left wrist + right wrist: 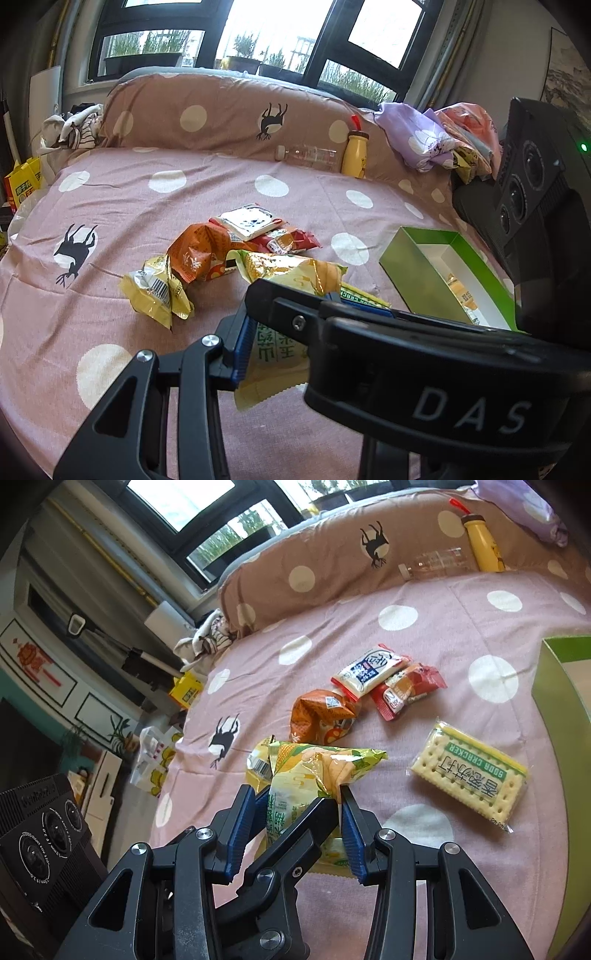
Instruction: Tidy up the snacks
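A yellow-green corn snack packet [314, 775] hangs above the pink dotted bedsheet [110, 192]. Both grippers hold it. My right gripper [295, 794] has its blue pads [351, 830] pressed on the packet's sides. My left gripper [280, 343] grips the lower part of the same packet [273, 350]; only its left blue pad [242, 350] shows, because the right gripper's black finger crosses in front. An open green box [417, 254] with one snack inside lies to the right.
Loose on the sheet lie a soda cracker pack [469, 775], an orange packet [321, 720], a white packet [365, 672], a red packet [402, 690] and a yellow packet [159, 295]. A yellow bottle [354, 155] and a clear bottle [310, 155] rest against the pillow.
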